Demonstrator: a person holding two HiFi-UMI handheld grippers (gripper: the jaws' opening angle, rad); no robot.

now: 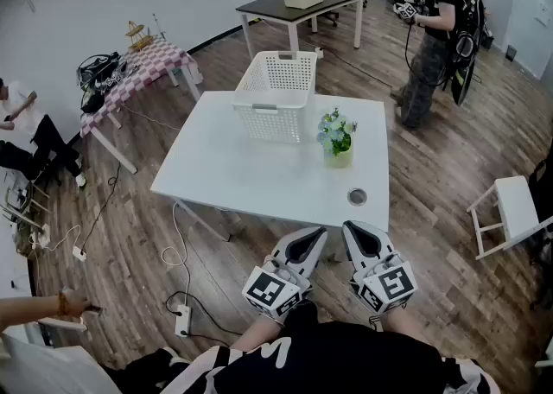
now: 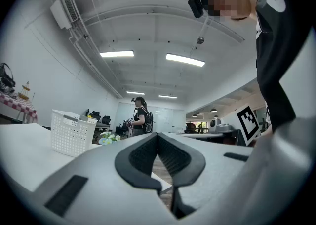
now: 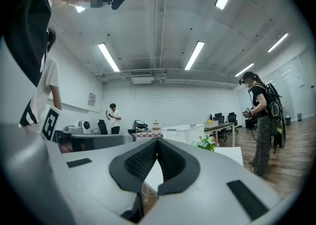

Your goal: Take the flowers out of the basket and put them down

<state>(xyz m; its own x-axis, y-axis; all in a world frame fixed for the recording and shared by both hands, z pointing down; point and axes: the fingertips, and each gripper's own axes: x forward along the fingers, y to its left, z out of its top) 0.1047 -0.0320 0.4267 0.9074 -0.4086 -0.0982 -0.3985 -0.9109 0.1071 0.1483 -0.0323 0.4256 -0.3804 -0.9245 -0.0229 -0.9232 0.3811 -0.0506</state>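
The flowers [image 1: 336,135] stand upright on the white bench [image 1: 259,178], just beside the basket [image 1: 275,94] and outside it, so the task looks done. Left gripper [image 1: 312,236] and right gripper [image 1: 355,230] hover off the near edge, fingers pressed together, holding nothing

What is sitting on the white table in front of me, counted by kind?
White basket: 1
Potted flowers: 1, standing outside the basket, to its right
Total: 2 on the white table
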